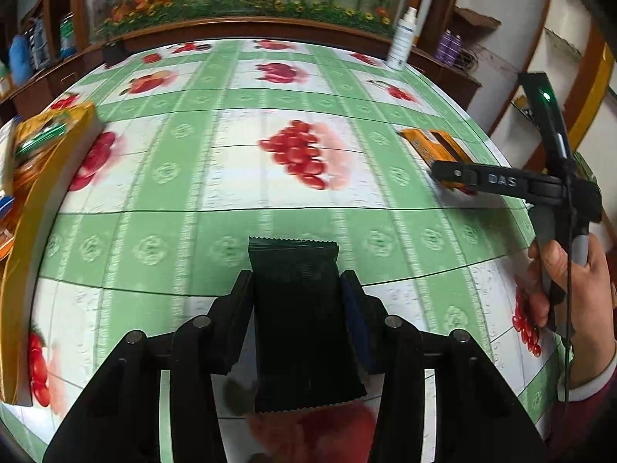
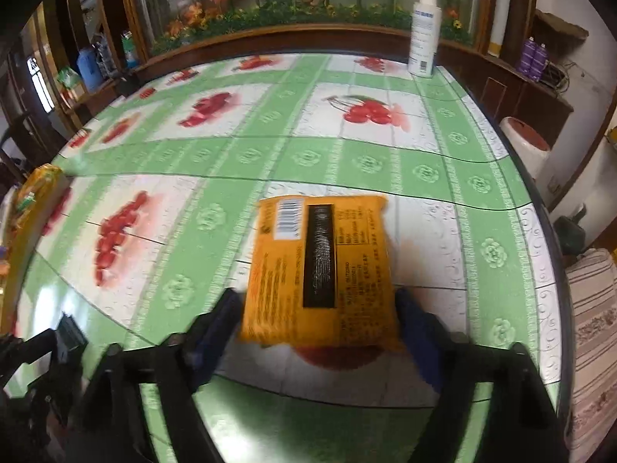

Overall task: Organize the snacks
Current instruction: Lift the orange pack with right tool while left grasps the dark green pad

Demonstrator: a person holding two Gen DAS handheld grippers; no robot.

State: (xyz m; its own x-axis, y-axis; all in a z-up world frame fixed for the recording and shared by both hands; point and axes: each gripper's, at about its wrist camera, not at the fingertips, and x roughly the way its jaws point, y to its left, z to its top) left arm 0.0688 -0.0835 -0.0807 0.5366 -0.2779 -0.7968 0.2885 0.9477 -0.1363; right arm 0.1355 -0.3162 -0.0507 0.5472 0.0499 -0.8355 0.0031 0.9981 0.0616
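Note:
My left gripper (image 1: 297, 289) is shut on a dark green snack packet (image 1: 299, 316), held above the table. My right gripper (image 2: 320, 308) has its fingers on both sides of an orange snack packet (image 2: 320, 270) with a barcode and a dark strip, and the packet looks gripped just over the tablecloth. The same orange packet (image 1: 434, 144) and the right gripper (image 1: 449, 173) show at the right of the left wrist view. A yellow box (image 1: 34, 208) holding other snack packs stands at the table's left edge; it also shows in the right wrist view (image 2: 23, 239).
The table (image 1: 231, 177) has a green and white fruit-print cloth. A white spray bottle (image 2: 423, 27) stands at the far right edge. A wooden cabinet with a flower picture runs behind. A striped cushioned seat (image 2: 594, 332) is off the right edge.

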